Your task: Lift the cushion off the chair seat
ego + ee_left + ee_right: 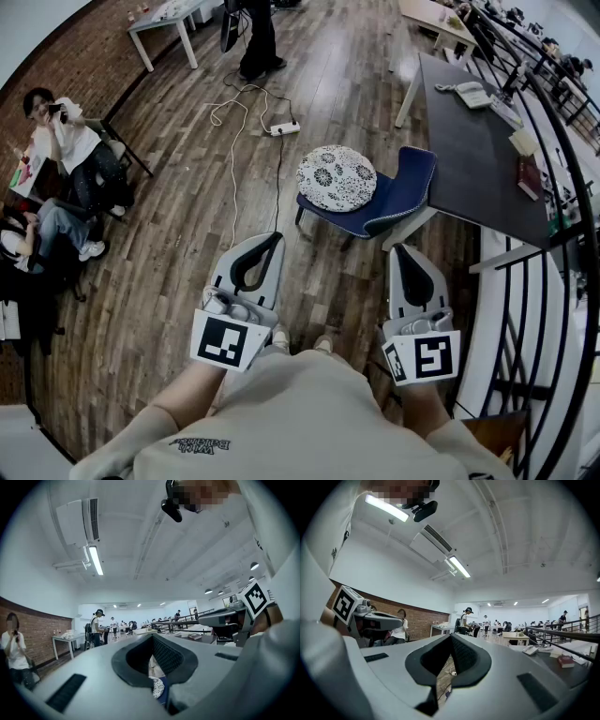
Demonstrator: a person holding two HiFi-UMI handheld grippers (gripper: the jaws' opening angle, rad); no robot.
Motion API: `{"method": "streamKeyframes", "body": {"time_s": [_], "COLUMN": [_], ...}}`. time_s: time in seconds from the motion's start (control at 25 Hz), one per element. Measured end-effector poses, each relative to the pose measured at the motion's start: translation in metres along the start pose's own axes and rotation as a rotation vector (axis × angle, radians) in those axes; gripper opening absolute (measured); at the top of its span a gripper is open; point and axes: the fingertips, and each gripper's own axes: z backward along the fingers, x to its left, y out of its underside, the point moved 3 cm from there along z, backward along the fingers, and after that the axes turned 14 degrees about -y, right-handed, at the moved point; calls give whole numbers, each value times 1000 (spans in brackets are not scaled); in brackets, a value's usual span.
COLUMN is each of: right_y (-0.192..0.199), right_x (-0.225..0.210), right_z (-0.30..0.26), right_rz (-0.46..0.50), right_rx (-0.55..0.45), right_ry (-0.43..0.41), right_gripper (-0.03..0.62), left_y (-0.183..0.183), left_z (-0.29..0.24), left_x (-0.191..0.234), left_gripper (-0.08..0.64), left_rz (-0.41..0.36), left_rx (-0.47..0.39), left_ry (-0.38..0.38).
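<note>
A round white cushion with a dark flower print lies on the seat of a low blue chair, on the wooden floor ahead of me. Both grippers are held level near my knees, well short of the chair. My left gripper is shut with nothing in it. Its tips point toward the chair's left front. My right gripper is shut and empty too, aimed at the chair's right front. In the left gripper view, a bit of the cushion and blue chair shows through the gap behind the closed left gripper. The right gripper in its own view shows only floor.
A dark desk with a phone and a book stands right behind the chair. A black railing runs along the right. A power strip and white cable lie on the floor beyond the chair. People sit at the left; one stands at the back.
</note>
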Motion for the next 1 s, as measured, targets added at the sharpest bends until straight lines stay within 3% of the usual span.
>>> {"method": "streamKeyframes", "body": {"time_s": [0.36,1.0], "right_y": [4,22], "right_x": [-8,-34], "right_z": [0,19], "right_rz": [-6,-40], "right_rx": [0,-3], "right_ry": [15,33], "right_gripper": [3,3], "left_y": [-4,14], "left_z": [-4,-19], "left_x": [-7,-42], "left_gripper": [5,5], "left_rz": [21,4], "left_rx": [-23,38], "left_ry": [15,21]}}
